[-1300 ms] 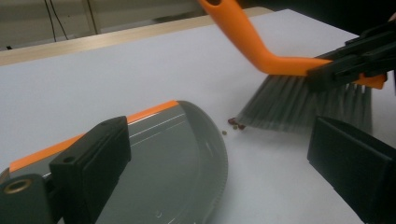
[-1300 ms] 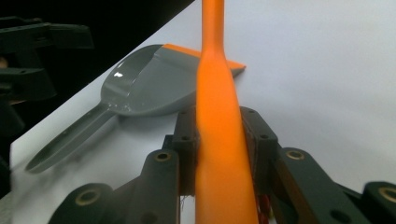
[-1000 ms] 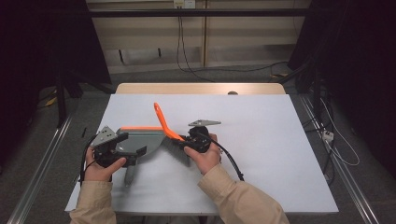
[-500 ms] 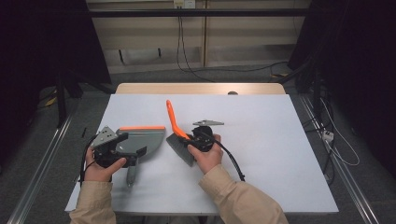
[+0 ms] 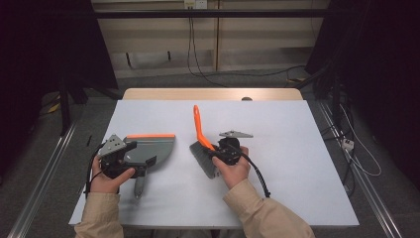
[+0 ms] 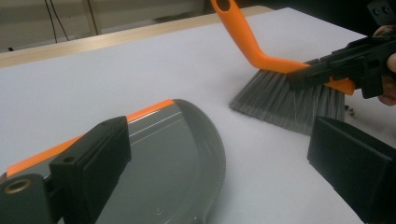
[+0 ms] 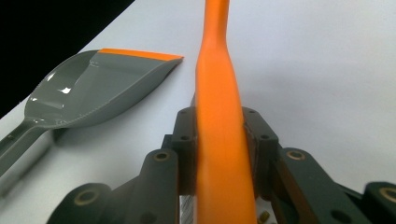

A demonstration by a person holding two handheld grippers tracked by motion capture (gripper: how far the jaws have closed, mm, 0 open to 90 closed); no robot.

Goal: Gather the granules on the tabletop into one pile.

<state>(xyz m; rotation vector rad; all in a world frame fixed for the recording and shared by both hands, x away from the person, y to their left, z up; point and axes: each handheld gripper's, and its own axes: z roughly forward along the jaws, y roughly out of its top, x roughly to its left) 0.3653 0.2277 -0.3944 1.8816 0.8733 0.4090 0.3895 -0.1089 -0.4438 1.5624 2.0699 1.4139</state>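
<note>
Right tongs (image 5: 214, 153), clamped on the orange-handled grey-bristled hand brush (image 5: 200, 136), just pulled it away from the grey plastic dustpan (image 5: 148, 148) on the white desk (image 5: 297, 163). So it's free for sweeping. Left tongs (image 5: 130, 157) stand wide around the dustpan.

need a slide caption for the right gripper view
Right tool clamped on the orange brush handle, grey dustpan lying apart on the white table.

No legible text, label, brand, number or sign is found in any view. The orange-handled brush (image 5: 202, 144), the grey dustpan (image 5: 148, 150) and the white bench (image 5: 297, 148) are unmarked where they are seen. No marking can be read on the black gripper bodies.
</note>
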